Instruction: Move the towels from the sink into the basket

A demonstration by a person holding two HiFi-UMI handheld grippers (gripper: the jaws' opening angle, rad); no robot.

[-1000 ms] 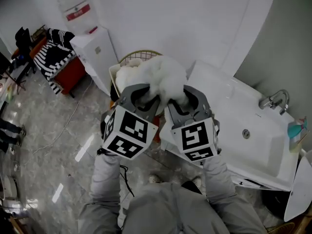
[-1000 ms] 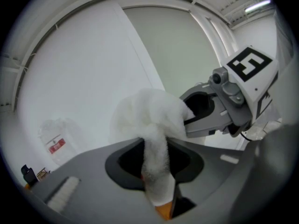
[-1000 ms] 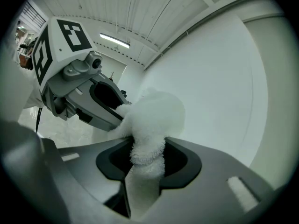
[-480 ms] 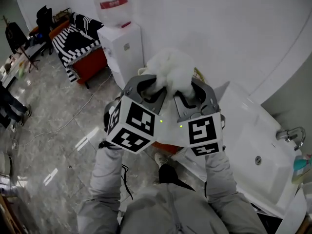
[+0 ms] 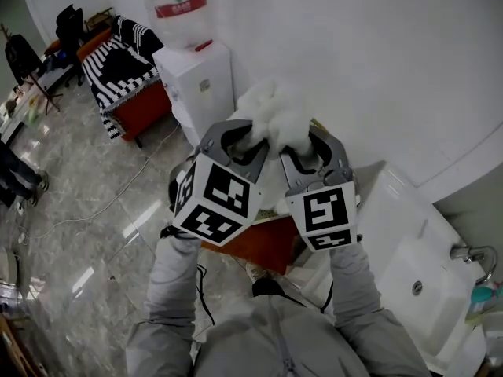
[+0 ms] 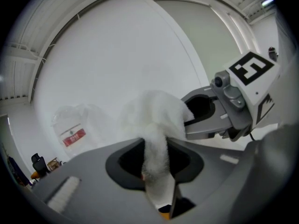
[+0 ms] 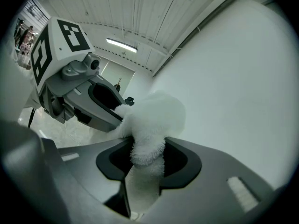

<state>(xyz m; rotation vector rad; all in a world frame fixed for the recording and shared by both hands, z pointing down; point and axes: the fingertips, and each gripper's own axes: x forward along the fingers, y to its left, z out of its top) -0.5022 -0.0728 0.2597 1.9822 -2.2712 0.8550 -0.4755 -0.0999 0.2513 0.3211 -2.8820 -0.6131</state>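
Holding one fluffy white terry towel up in the air, bunched into a soft rounded lump on the far side of both grippers. Clamped in the grey moulded-plastic left gripper: a narrow twisted strand of the pile, jaws nearly together on it. Same on the grey right gripper: thick looped nap squeezed to a waist between narrow jaws, tail running back through the gap toward the camera. Grippers side by side, tips angled toward each other, joined only by the cloth. Matte white marker cube on each, bold black squares. Grey fabric sleeves behind them.

Towel well left of the glossy white rectangular sink, close in front of the smooth curved white wall. Chrome tap at the sink's far right edge. Below the grippers, a flat orange-red surface; can't tell what.

Far left: boxy white water dispenser topped by a clear bottle with red label, then black-and-white striped fabric draped over a red seat. Polished marble-pattern floor, strong reflections.
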